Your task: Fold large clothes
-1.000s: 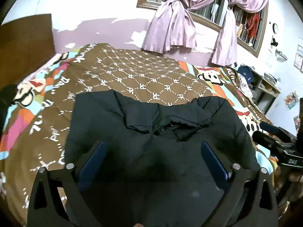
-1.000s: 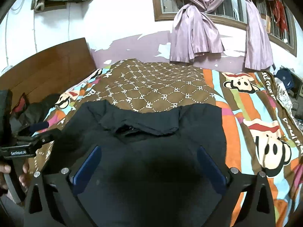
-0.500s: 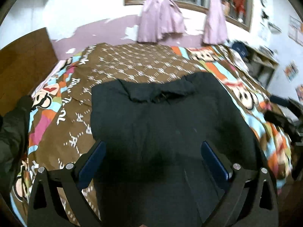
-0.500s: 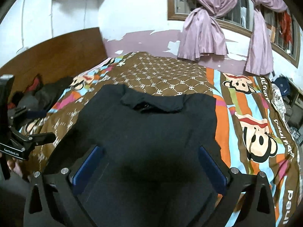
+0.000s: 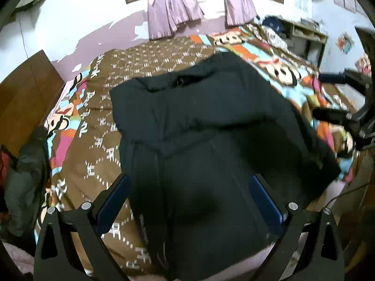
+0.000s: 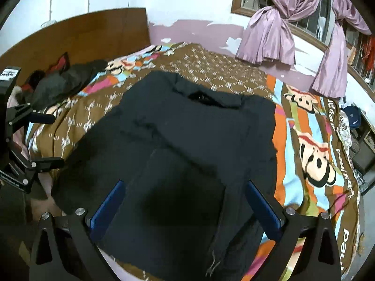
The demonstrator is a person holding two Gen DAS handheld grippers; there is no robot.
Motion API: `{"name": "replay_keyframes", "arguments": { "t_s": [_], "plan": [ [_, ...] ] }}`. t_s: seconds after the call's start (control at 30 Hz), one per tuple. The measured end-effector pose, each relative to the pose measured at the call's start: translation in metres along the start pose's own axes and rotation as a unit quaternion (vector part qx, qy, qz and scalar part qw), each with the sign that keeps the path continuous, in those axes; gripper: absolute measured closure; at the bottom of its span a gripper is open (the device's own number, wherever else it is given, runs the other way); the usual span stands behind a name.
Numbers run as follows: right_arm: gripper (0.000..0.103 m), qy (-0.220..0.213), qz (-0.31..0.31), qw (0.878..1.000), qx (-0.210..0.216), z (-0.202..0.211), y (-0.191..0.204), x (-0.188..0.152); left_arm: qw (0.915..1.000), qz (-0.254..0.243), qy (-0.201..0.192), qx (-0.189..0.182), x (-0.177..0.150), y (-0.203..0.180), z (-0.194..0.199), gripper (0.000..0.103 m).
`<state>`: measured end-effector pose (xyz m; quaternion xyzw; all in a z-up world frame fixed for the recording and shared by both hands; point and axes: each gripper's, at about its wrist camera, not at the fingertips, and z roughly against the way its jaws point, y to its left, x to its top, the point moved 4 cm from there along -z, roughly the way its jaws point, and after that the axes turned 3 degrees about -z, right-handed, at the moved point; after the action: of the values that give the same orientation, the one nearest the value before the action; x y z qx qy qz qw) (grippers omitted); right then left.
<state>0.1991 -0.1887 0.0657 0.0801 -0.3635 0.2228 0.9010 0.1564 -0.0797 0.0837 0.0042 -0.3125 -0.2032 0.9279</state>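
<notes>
The large black padded jacket (image 5: pixel 211 121) is lying spread flat, collar (image 6: pixel 211 97) pointing toward the far wall, on the brown-and-striped cartoon-print bedspread (image 5: pixel 98 121); its hem is hanging off the near edge of the bed. Both grippers are hovering above the lower half of the garment, holding nothing.

Left gripper (image 5: pixel 187 201): jaws standing wide apart, blue pads (image 5: pixel 112 199) clear of the cloth. Right gripper (image 6: pixel 185 206): likewise released, pads spread, nothing between them.

Handling judgement: fabric is looking soft and limp but bulky, probably with moderate weight for clothing; it is creasing across the middle, so it should be draping and sagging when lifted. Surface appears matte, not notably slippery. Not fragile. Sensible holds would be the outer edges at the shoulders or at the hem corners, pinching a doubled fold of cloth so the layers are not slipping apart.

Hard to make out: the sleeves are merging with the dark body, so whether they are already folded inward cannot be told. The hem is cut off by the lower frame edge. A dark clothes heap (image 6: pixel 63 82) is sitting near the wooden headboard (image 6: pixel 77 37), contents indistinct.
</notes>
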Motion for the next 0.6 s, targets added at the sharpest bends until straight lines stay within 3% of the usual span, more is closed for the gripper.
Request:
{"name": "replay_keyframes", "arguments": {
  "t_s": [0.2, 0.6],
  "plan": [
    [0.0, 0.034, 0.023, 0.999, 0.009, -0.014, 0.012, -0.044, 0.9989, 0.028, 0.033, -0.021, -0.04, -0.012, -0.007, 0.004],
    [0.0, 0.115, 0.136, 0.984, 0.019, -0.058, 0.056, -0.119, 0.9997, 0.021, -0.004, -0.012, -0.106, -0.033, -0.022, 0.004]
  ]
}}
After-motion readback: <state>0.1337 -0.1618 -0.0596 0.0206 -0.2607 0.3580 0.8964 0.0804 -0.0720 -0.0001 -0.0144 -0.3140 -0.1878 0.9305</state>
